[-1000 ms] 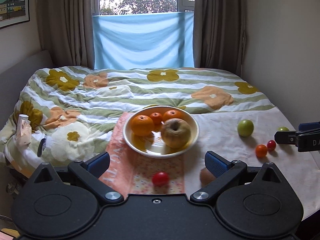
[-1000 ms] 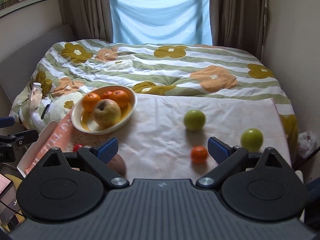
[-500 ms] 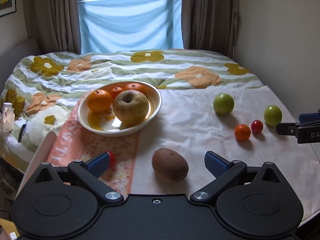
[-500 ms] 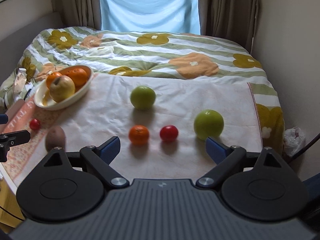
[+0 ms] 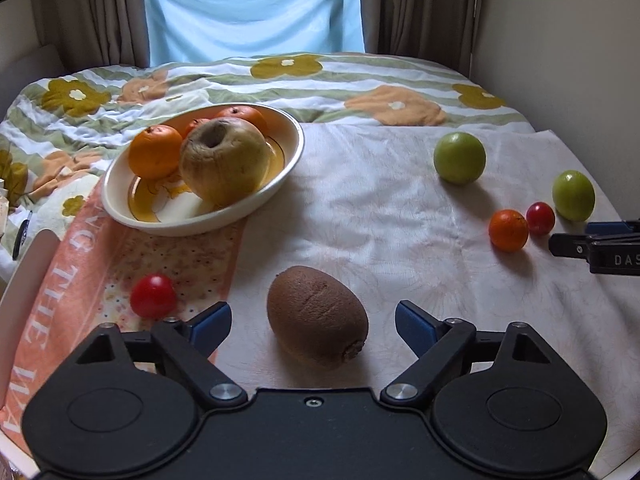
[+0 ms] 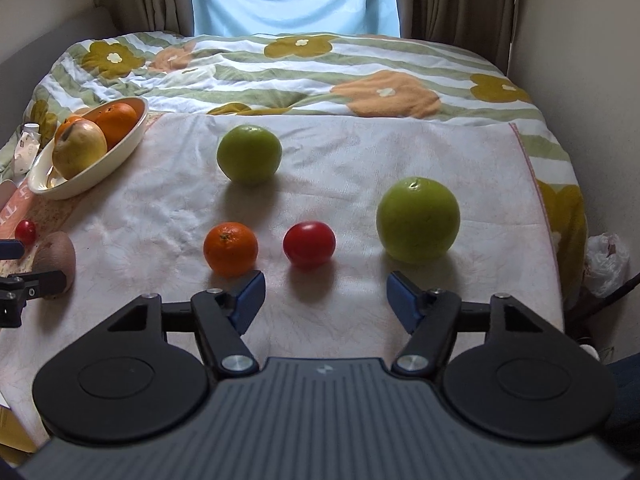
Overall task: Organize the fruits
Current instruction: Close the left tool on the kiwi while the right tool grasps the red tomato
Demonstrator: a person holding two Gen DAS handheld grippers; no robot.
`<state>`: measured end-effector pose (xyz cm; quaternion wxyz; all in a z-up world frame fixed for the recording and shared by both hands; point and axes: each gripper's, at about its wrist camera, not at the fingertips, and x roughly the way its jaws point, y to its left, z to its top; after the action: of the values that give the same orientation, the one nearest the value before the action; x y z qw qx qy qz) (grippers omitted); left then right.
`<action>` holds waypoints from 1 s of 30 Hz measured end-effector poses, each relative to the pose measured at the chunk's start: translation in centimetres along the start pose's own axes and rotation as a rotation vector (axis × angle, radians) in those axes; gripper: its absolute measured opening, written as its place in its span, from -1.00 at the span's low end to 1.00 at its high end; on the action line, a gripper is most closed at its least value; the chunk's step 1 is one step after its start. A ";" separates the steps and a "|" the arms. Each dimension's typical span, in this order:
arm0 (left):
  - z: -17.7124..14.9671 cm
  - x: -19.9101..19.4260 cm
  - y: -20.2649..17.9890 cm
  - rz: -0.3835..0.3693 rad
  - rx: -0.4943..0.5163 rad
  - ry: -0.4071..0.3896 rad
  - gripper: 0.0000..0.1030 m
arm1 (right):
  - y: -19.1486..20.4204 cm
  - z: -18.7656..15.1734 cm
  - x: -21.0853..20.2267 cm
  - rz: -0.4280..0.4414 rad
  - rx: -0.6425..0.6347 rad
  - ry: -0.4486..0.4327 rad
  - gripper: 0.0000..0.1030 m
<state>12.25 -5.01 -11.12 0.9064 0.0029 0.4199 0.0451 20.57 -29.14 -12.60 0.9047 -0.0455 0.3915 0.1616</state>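
Observation:
A brown kiwi [image 5: 317,316] lies on the white cloth between the pads of my left gripper [image 5: 313,325], whose jaws are closing but stand clear of it. A small red tomato [image 5: 153,295] sits just left of it. The cream bowl [image 5: 280,176] behind holds oranges and a yellowish apple [image 5: 225,160]. My right gripper [image 6: 325,296] hovers low, its jaws closing with nothing between them; a red tomato [image 6: 309,243] lies just ahead of its gap. A small orange [image 6: 230,248] and two green fruits [image 6: 249,153] [image 6: 417,219] lie around it.
A flowered quilt [image 6: 304,72] covers the bed behind the cloth. A wall [image 5: 568,48] runs close along the right side. A pink printed cloth [image 5: 72,264] lies under the bowl. A plastic bag [image 6: 606,258] sits off the bed's right edge.
Both grippers have come down and forward toward the cloth. The kiwi now lies between the left pads and the red tomato just ahead of the right ones. Both jaws have narrowed.

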 end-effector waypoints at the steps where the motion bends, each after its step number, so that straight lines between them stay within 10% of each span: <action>1: 0.0 0.2 -0.1 0.000 0.001 0.004 0.75 | 0.0 0.1 0.1 -0.001 0.001 0.001 0.56; 30: 0.2 1.5 -0.2 0.016 -0.067 0.038 0.11 | 0.8 1.3 3.3 0.053 -0.070 -0.006 0.08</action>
<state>13.38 -5.03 -12.15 0.8976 -0.0249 0.4351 0.0663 23.33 -27.24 -14.03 0.8992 -0.0664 0.3838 0.1995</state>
